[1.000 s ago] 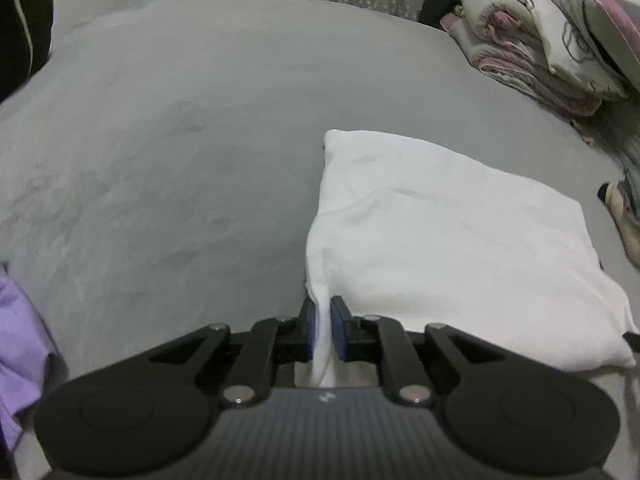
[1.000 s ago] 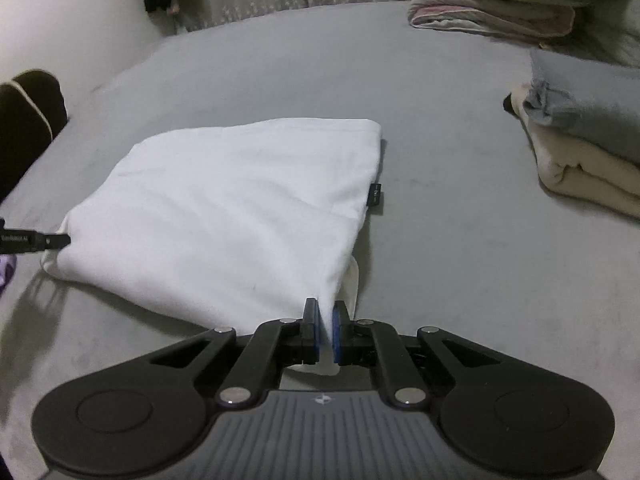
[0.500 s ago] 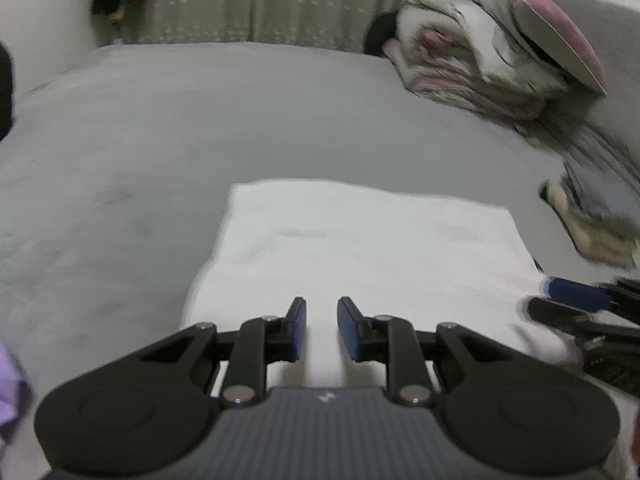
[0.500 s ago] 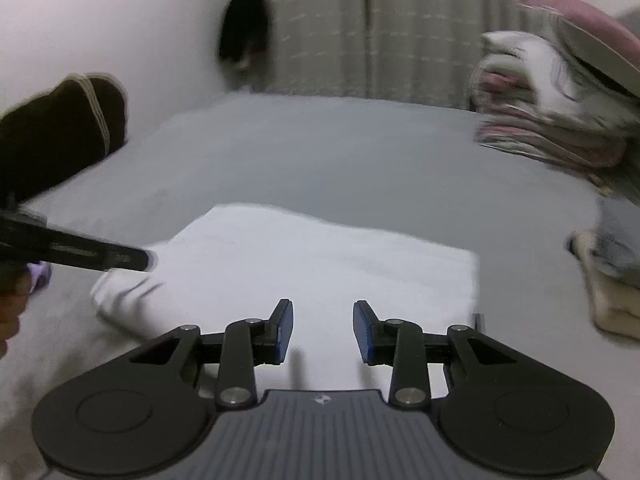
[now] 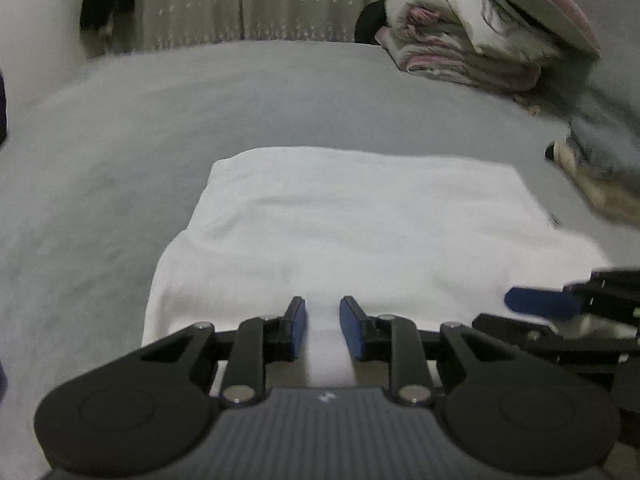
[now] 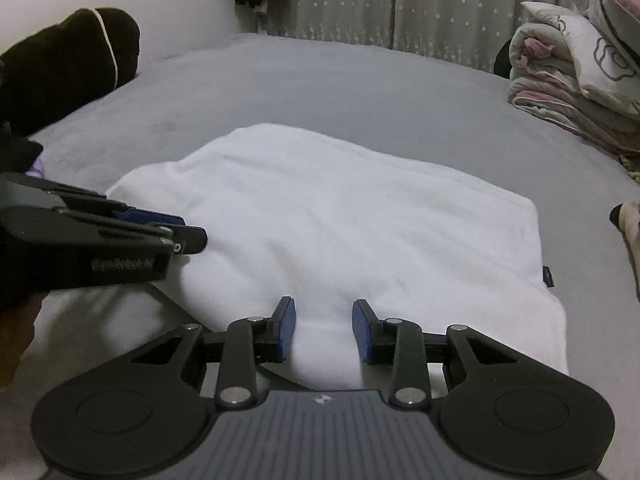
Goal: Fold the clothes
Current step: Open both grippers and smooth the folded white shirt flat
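Note:
A white garment [image 5: 360, 220] [image 6: 340, 220] lies folded in a flat rectangle on the grey bed [image 5: 200, 100] [image 6: 320, 88]. My left gripper [image 5: 323, 328] hovers over its near edge; the jaws are opening, and white cloth shows in the gap below them, not pinched by the pads. My right gripper [image 6: 324, 328] is open over the same near edge, further right, with cloth beneath and nothing gripped. Each gripper appears in the other's view: the right gripper [image 5: 536, 304] at the right side, the left gripper [image 6: 160, 224] at the left side.
Rolled quilts and pillows [image 5: 480, 40] [image 6: 572, 92] are piled at the far right. A stack of folded clothes [image 5: 600, 168] sits right of the garment. A dark bundle [image 6: 68, 64] lies at the far left, and curtains [image 5: 240, 0] hang behind the bed.
Both grippers were shut on the white garment's near corners a second ago; both have let go and opened. Both views have swung to face the folded garment, now lying flat.

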